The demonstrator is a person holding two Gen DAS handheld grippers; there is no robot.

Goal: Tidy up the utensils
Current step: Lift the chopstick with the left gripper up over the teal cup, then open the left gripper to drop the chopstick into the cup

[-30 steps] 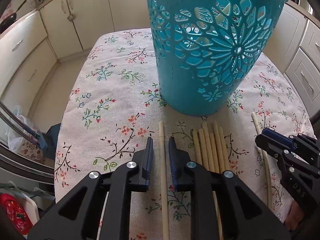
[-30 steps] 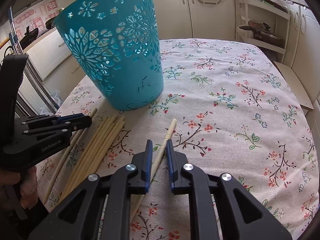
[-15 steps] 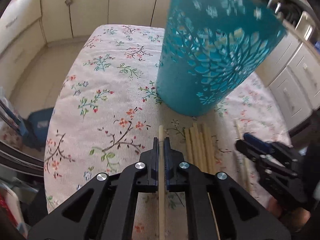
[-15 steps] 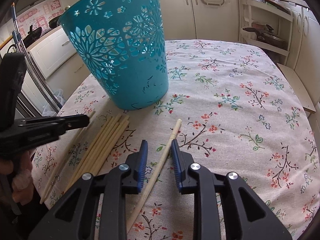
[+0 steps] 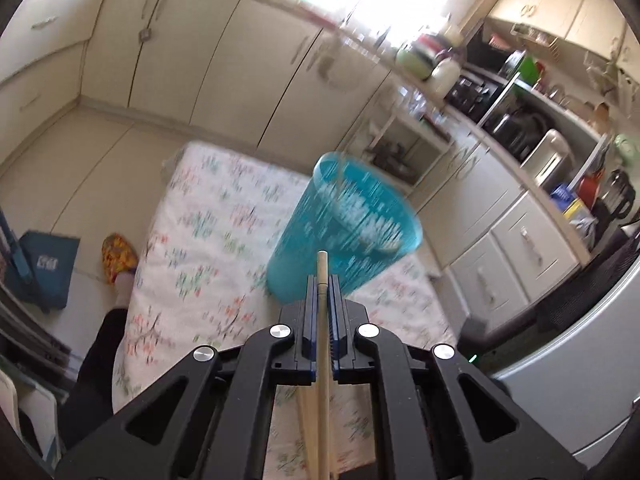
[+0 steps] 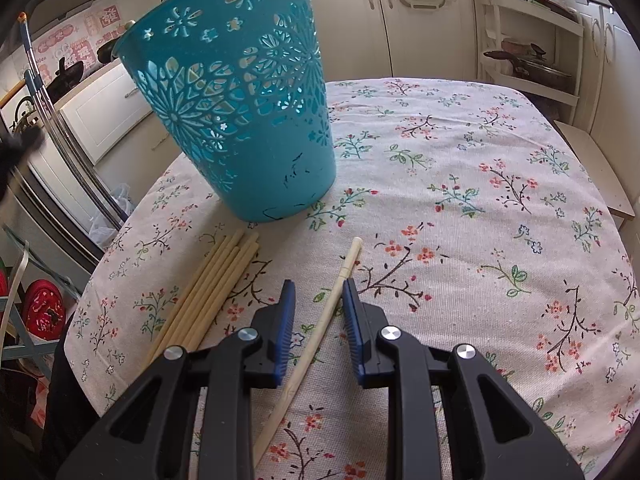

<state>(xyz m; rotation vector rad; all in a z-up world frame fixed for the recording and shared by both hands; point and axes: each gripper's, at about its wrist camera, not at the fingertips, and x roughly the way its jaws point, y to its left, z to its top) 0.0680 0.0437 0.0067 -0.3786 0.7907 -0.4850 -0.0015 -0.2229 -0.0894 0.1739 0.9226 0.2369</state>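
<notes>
The table [image 6: 500, 168], under its flowered cloth, carries everything; I give all places relative to the teal basket [image 6: 236, 104], which stands upright on the cloth with its mouth open, so it can take long utensils dropped in end first.

A bundle of chopsticks [image 6: 212, 288] lies just in front of the basket's base, laid parallel and touching one another, probably so each can be taken from the edge one at a time. A single pale chopstick [image 6: 332, 308] lies apart from the bundle, also in front of the basket, its far tip pointing toward the basket's base.

My right gripper [image 6: 318, 324] straddles this single stick; the jaws stand apart, and I cannot tell whether the right pad touches it, so it lies ungrasped on the cloth.

My left gripper [image 5: 322, 312] is clenched on a chopstick [image 5: 322, 276], held lengthwise along the fingers above the table, its tip aimed at the basket [image 5: 348, 236], a hold I judge suited to sliding it in.
</notes>
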